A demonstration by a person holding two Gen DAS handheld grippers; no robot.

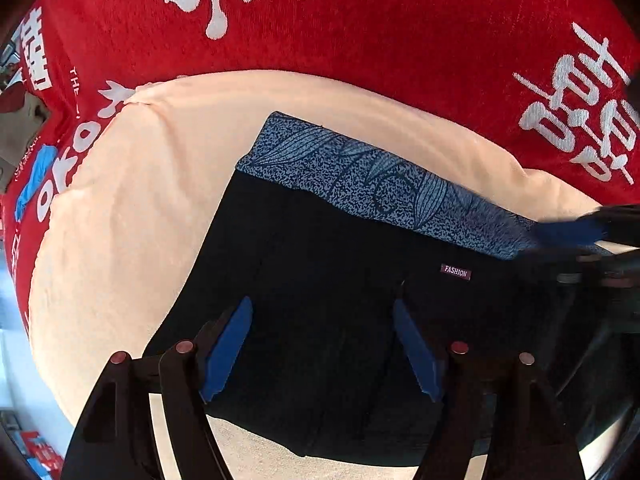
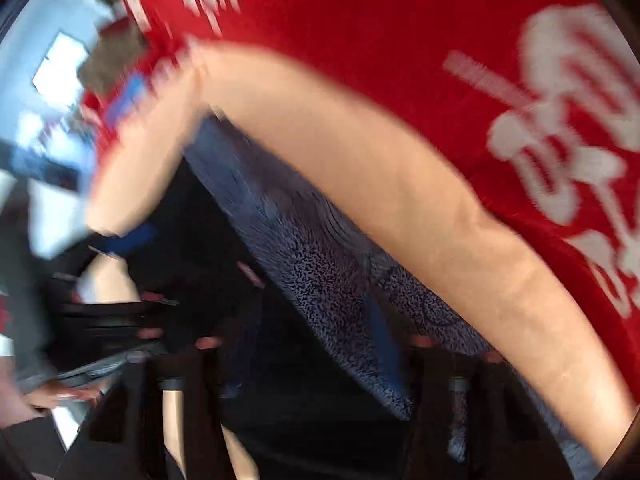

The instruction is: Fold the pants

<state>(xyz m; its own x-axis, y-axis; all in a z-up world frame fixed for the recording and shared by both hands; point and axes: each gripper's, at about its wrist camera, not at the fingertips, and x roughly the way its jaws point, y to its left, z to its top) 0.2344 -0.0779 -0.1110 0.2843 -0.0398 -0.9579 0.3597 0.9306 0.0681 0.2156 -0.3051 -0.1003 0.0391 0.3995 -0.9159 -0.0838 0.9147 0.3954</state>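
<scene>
Black pants (image 1: 320,300) with a blue patterned waistband (image 1: 360,168) and a small "FASHION" label (image 1: 455,271) lie folded on a peach cloth (image 1: 160,184). My left gripper (image 1: 322,320) is open, its blue fingers (image 1: 230,344) spread just above the black fabric, holding nothing. My right gripper shows blurred at the right edge of the left wrist view (image 1: 576,232), by the waistband's right end. In the right wrist view the picture is smeared; the waistband (image 2: 328,276) runs diagonally and my right gripper (image 2: 312,344) hovers over it, its jaws spread apart with nothing between them.
A red blanket with white lettering (image 1: 360,40) lies under the peach cloth and fills the far side. A bare pale surface (image 1: 256,452) shows at the near edge. Room clutter shows at the far left (image 1: 16,92).
</scene>
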